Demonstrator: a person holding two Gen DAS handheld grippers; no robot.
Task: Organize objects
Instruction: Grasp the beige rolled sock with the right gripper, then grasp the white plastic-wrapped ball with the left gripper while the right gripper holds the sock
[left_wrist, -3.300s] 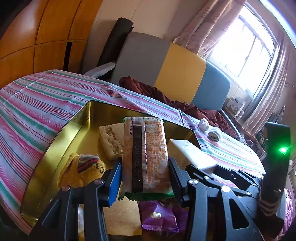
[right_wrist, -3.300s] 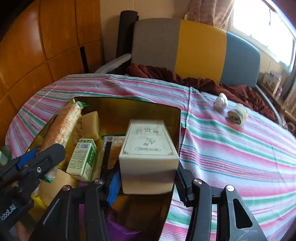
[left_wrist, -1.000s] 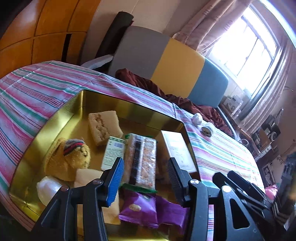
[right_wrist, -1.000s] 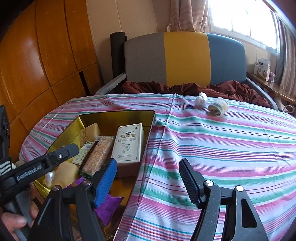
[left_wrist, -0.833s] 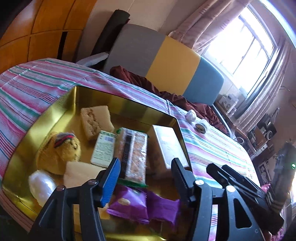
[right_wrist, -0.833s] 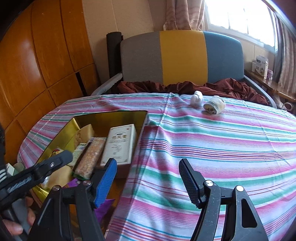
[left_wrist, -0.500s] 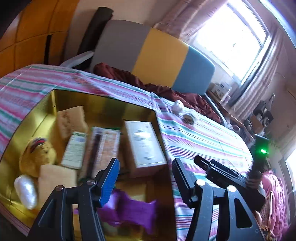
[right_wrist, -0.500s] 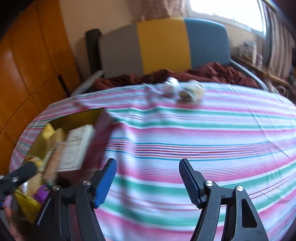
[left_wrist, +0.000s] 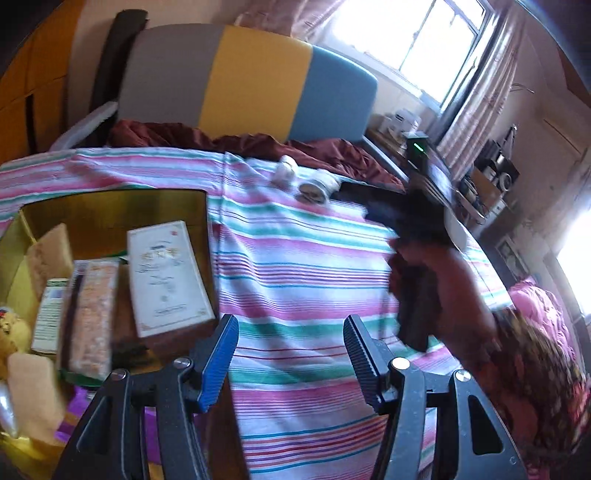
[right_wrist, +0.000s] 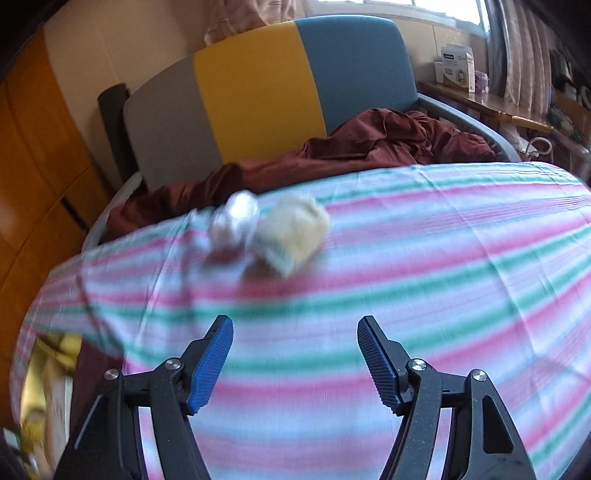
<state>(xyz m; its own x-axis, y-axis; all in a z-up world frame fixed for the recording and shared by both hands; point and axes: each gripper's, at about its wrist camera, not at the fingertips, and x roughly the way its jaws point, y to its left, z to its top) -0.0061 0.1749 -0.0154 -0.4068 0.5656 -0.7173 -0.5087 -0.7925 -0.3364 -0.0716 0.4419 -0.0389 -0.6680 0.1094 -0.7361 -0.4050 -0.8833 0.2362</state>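
On the counter's left side sits a gold tin (left_wrist: 110, 206), already packed: a white box (left_wrist: 166, 273) lies flat against its right wall, a snack bar (left_wrist: 90, 314) and a small green carton (left_wrist: 46, 314) lined up beside it, probably laid side by side to save room. Left tongs (left_wrist: 290, 354) hang over the striped cloth (left_wrist: 295, 266) just right of the tin, jaws wide with nothing between them, having just been opening. Near the far edge lie two loose things, a small white lump (right_wrist: 236, 218) touching a cream roll (right_wrist: 295, 232), likely the next to be gathered. Right tongs (right_wrist: 295, 362) point toward them, wide and empty, well short of both.
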